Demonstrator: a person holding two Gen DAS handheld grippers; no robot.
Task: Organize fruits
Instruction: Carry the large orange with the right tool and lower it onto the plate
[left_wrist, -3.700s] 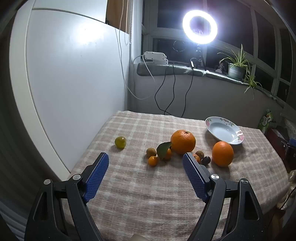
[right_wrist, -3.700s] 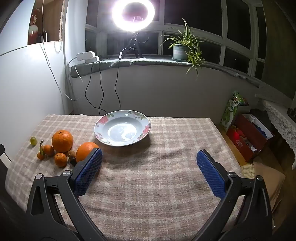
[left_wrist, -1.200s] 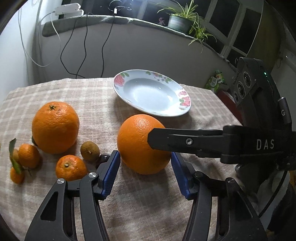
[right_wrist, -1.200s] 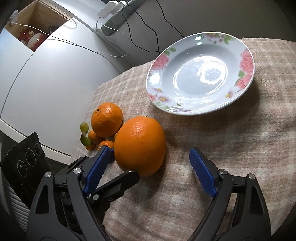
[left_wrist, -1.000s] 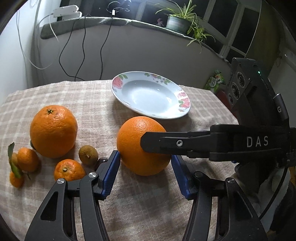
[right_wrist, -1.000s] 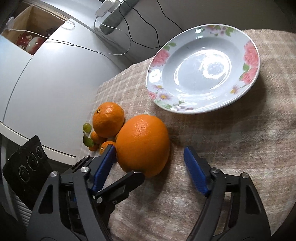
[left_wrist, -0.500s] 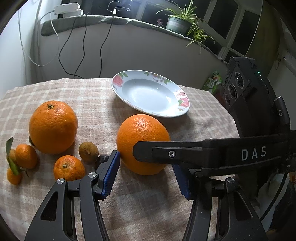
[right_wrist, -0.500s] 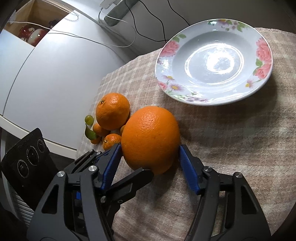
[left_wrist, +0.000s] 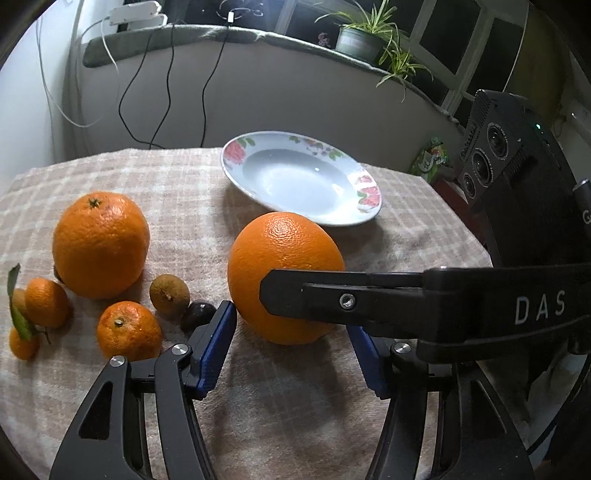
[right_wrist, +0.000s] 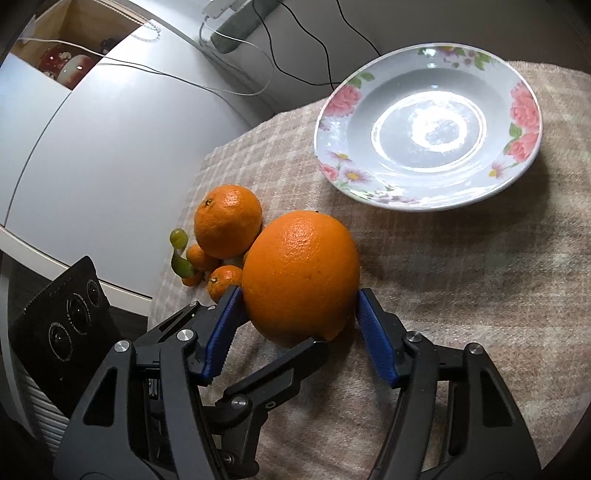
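Right hand-held gripper (right_wrist: 299, 321) clamps one of two big oranges (right_wrist: 301, 282); left hand-held gripper (left_wrist: 295, 350) wide.

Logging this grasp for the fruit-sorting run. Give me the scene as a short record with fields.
held fruit: large orange
right gripper: shut on the large orange, blue pads on both sides
left gripper: open, fingers flanking the same orange
plate: floral, nothing on it, beyond the orange
other fruit: second orange, mandarin, small brown fruit
surface: checked cloth
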